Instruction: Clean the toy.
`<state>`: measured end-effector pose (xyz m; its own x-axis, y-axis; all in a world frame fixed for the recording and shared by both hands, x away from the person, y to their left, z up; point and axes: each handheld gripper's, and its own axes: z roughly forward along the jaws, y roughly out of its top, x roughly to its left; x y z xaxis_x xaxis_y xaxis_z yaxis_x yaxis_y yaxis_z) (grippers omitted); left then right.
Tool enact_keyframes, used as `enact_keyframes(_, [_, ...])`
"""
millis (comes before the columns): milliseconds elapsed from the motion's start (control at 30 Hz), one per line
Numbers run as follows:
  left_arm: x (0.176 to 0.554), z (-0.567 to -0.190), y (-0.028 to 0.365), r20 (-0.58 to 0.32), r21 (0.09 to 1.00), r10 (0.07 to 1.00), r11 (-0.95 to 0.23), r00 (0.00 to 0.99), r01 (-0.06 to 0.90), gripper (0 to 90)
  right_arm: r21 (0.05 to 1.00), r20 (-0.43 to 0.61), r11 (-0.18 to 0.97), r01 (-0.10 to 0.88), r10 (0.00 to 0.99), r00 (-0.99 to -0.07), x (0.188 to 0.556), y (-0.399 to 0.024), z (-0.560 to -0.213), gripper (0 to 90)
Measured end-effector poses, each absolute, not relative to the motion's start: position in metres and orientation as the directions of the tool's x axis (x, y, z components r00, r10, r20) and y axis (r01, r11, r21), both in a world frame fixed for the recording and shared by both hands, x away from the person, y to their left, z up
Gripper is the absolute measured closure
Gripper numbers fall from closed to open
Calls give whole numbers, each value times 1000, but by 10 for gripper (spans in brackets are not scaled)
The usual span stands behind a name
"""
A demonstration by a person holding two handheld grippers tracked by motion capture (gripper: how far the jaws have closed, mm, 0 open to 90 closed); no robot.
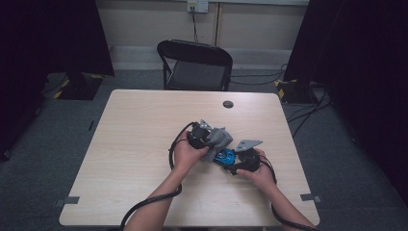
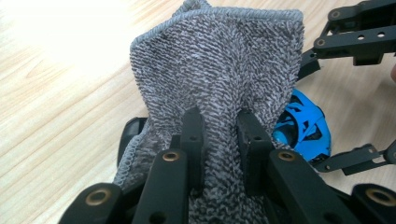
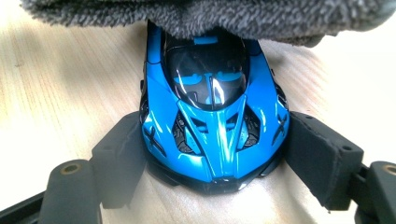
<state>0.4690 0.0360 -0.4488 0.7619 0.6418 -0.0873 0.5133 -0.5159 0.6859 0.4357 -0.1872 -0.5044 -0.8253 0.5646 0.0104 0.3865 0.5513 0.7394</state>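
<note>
The right gripper (image 3: 212,154) clamps the blue toy car (image 3: 212,121) by its sides, steadying it on the table (image 1: 144,125). The left gripper (image 2: 219,126) pinches the grey cloth (image 2: 219,60), draping it over the car, apparently for wiping.

Three cameras: one fixed overhead, one riding on each hand-held gripper.

The high view looks forward and down from the person's side, far enough back to take in the whole counter (image 1: 144,125), a chair (image 1: 195,65) at 12 o'clock and forearms entering from 6 o'clock. The left gripper view looks along the left hand-held gripper (image 2: 219,126), very close to a grey cloth (image 2: 219,65), with a blue toy car (image 2: 306,126) at 3 o'clock. The right gripper view looks along the right hand-held gripper (image 3: 215,154) just above the counter, close on the car's front, the cloth at 12 o'clock. All three views share cloth, car and counter.
</note>
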Motion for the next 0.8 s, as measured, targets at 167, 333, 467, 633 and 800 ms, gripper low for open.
enact_keyframes(167, [470, -449, 39, -92, 688, 647, -508, 757, 518, 757, 740, 11, 551, 387, 565, -825, 436, -187, -504, 240])
enact_keyframes(333, [473, -450, 43, -92, 686, 657, -503, 748, 526, 757, 740, 10, 551, 386, 565, -825, 436, -187, -504, 240])
enact_keyframes(467, [475, -450, 46, -95, 685, 663, -498, 742, 532, 758, 739, 11, 551, 387, 565, -825, 436, -187, -504, 240])
enact_keyframes(633, [478, -450, 50, -91, 683, 671, -495, 735, 537, 758, 739, 10, 552, 386, 564, -826, 436, -187, -504, 240])
enact_keyframes(800, [479, -450, 54, -89, 690, 683, -482, 725, 540, 758, 739, 10, 552, 386, 564, -826, 436, -187, -504, 240])
